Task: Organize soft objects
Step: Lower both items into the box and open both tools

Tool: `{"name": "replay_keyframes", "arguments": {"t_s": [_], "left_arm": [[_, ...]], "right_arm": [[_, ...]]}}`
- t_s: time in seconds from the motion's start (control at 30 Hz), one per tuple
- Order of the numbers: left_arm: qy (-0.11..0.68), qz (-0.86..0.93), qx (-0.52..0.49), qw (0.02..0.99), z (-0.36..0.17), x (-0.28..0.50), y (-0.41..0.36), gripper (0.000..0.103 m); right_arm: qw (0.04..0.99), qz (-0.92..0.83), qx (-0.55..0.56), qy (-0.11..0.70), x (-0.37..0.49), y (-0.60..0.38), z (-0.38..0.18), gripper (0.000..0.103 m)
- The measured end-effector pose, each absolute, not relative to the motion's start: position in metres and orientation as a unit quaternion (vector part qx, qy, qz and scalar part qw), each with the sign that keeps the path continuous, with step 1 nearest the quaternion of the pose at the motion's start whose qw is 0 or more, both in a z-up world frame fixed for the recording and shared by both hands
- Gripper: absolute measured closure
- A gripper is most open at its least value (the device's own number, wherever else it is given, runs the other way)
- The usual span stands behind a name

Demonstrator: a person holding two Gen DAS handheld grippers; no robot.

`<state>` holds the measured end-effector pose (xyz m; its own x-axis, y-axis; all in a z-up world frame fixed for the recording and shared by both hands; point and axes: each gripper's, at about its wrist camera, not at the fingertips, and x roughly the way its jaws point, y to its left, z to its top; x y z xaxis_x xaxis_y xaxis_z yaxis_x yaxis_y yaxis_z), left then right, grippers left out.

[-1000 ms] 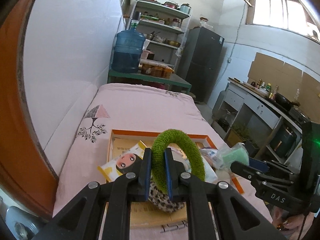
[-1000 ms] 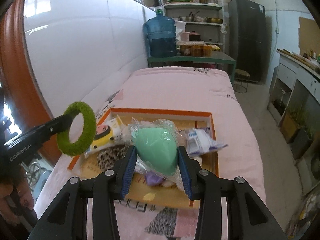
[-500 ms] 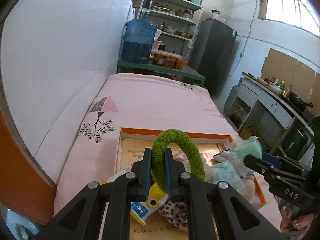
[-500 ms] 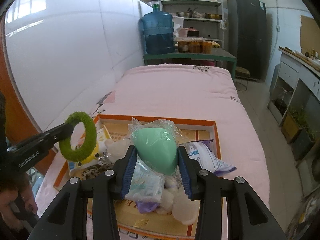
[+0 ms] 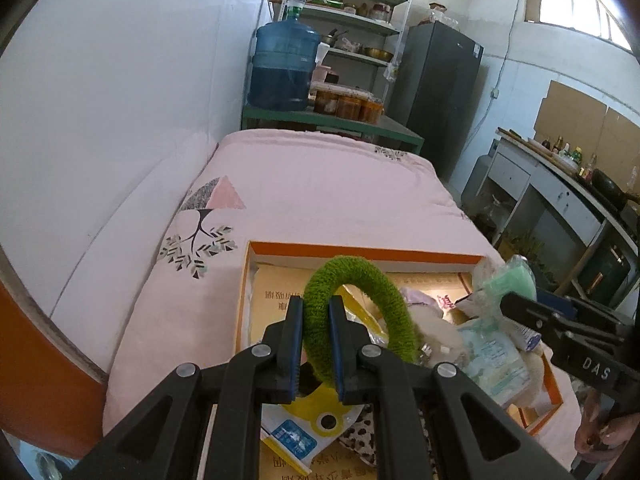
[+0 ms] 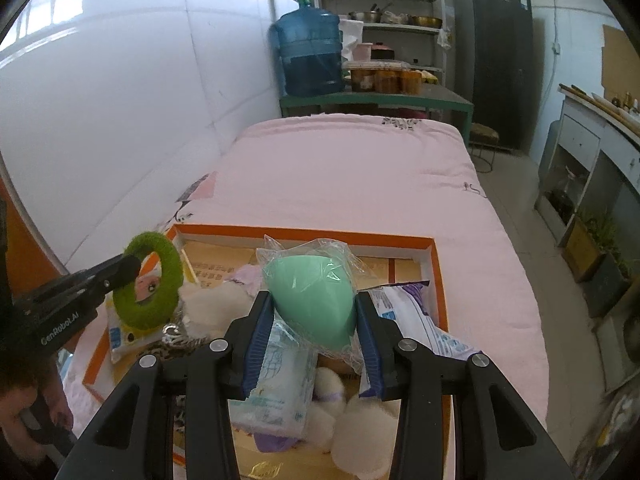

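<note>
My left gripper (image 5: 316,308) is shut on a fuzzy green ring (image 5: 368,284) and holds it above the left side of the orange-rimmed box (image 5: 360,251); the ring also shows in the right wrist view (image 6: 150,282). My right gripper (image 6: 314,300) is shut on a mint green sponge in clear wrap (image 6: 316,292), held above the box's middle; it shows in the left wrist view too (image 5: 512,276). The box (image 6: 304,234) holds tissue packs (image 6: 276,380), white fluffy items (image 6: 360,436), a yellow packet (image 5: 308,428) and leopard-print cloth (image 5: 360,432).
The box lies on a pink bedspread (image 5: 320,184) against a white wall (image 5: 120,100). A green table with a blue water jug (image 5: 284,68) stands beyond the bed. A dark fridge (image 5: 436,92) and a kitchen counter (image 5: 560,184) are at the right.
Both grippers have moved forward over the box, each keeping its object. More of the bed's far end and less of the box's near edge shows now.
</note>
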<state>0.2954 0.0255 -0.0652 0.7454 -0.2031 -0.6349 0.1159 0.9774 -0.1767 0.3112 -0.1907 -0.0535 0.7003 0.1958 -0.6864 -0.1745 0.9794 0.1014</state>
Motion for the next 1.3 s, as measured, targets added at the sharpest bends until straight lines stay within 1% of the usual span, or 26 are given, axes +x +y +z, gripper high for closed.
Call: {"name": "replay_keyframes", "arguments": {"t_s": [0.2, 0.57, 0.7, 0.73, 0.77, 0.8, 0.83, 0.87, 0.9, 0.93, 1.23, 1.3], "left_arm": [[0.362, -0.086, -0.054, 0.927, -0.077, 0.300, 0.021, 0.090], [0.355, -0.087, -0.039, 0.930, -0.081, 0.297, 0.017, 0.089], [0.353, -0.088, -0.038, 0.931, -0.081, 0.297, 0.018, 0.087], [0.352, -0.088, -0.038, 0.931, -0.081, 0.297, 0.018, 0.086], [0.352, -0.088, -0.037, 0.931, -0.081, 0.297, 0.017, 0.081], [0.350, -0.089, -0.036, 0.932, -0.080, 0.296, 0.017, 0.073], [0.349, -0.090, -0.035, 0.932, -0.080, 0.295, 0.016, 0.067], [0.347, -0.089, -0.034, 0.933, -0.079, 0.295, 0.016, 0.053], [0.346, -0.087, -0.033, 0.934, -0.079, 0.294, 0.016, 0.044], [0.345, -0.086, -0.034, 0.934, -0.078, 0.294, 0.016, 0.043], [0.332, -0.078, -0.038, 0.939, -0.069, 0.288, 0.019, 0.043], [0.327, -0.077, -0.039, 0.941, -0.067, 0.286, 0.020, 0.040]], "right_arm": [[0.920, 0.097, 0.014, 0.380, 0.329, -0.190, -0.064, 0.060], [0.912, 0.094, -0.004, 0.399, 0.356, -0.178, -0.088, 0.059], [0.914, 0.087, -0.017, 0.397, 0.354, -0.174, -0.093, 0.058], [0.914, 0.086, -0.017, 0.396, 0.354, -0.174, -0.093, 0.057], [0.914, 0.086, -0.016, 0.396, 0.354, -0.174, -0.093, 0.055], [0.914, 0.086, -0.016, 0.396, 0.354, -0.174, -0.093, 0.053], [0.914, 0.086, -0.016, 0.395, 0.353, -0.174, -0.093, 0.048], [0.915, 0.084, -0.017, 0.395, 0.353, -0.174, -0.093, 0.043], [0.915, 0.082, -0.019, 0.395, 0.353, -0.174, -0.093, 0.041], [0.915, 0.080, -0.021, 0.394, 0.352, -0.173, -0.093, 0.041], [0.923, 0.079, -0.021, 0.375, 0.340, -0.176, -0.082, 0.041], [0.925, 0.080, -0.019, 0.370, 0.336, -0.177, -0.078, 0.041]]}}
